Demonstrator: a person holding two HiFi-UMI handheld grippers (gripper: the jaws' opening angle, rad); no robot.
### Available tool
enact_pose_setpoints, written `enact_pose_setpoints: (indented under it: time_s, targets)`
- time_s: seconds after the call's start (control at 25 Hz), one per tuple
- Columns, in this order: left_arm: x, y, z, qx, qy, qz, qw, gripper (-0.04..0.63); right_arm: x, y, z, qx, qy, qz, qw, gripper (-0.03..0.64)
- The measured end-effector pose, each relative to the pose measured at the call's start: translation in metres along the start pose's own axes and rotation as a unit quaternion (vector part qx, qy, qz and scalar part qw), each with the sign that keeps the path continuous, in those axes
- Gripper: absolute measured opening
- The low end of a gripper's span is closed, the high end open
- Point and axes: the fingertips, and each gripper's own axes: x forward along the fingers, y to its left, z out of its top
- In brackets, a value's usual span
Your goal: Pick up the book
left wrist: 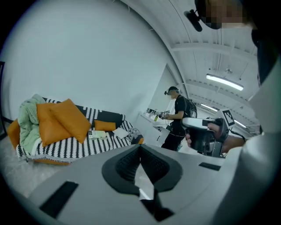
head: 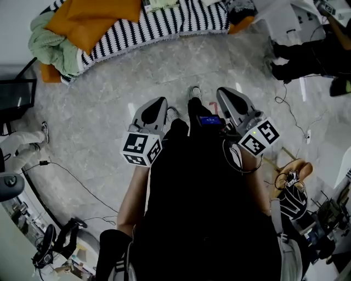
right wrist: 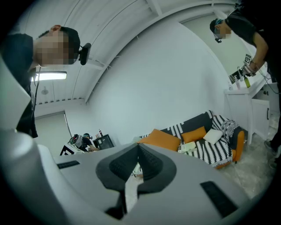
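The book [left wrist: 99, 135] lies flat on the black-and-white striped sofa [left wrist: 79, 147], between the big orange cushions and a small orange one; it shows pale and thin in the right gripper view [right wrist: 188, 147] and at the top edge of the head view [head: 160, 4]. Both grippers are held close to the person's body, well short of the sofa, over grey stone floor. My left gripper [head: 157, 104] [left wrist: 140, 151] is shut with nothing between its pads. My right gripper [head: 229, 97] [right wrist: 138, 153] also stands shut and empty, pointing toward the sofa.
Orange cushions [head: 93, 19] and a green blanket [head: 49, 46] fill the sofa's left end. Another person [left wrist: 178, 116] stands at a white counter right of the sofa. Cables [head: 71, 175] trail on the floor at left and right. A black cabinet [head: 16, 96] stands at the left.
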Motion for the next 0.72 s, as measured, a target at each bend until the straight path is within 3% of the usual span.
enact_pose_setpoints:
  time_s: [0.44, 0.72]
  targets:
    - [0.045, 0.016, 0.026, -0.021, -0.008, 0.024, 0.9994, 0.014, 0.025, -0.055, 0.027, 0.008, -0.004, 0.003, 1.000, 0.017]
    - [0.099, 0.016, 0.059, -0.019, -0.015, 0.011, 0.9996, 0.015, 0.055, -0.099, 0.061, 0.008, -0.006, 0.026, 1.000, 0.017]
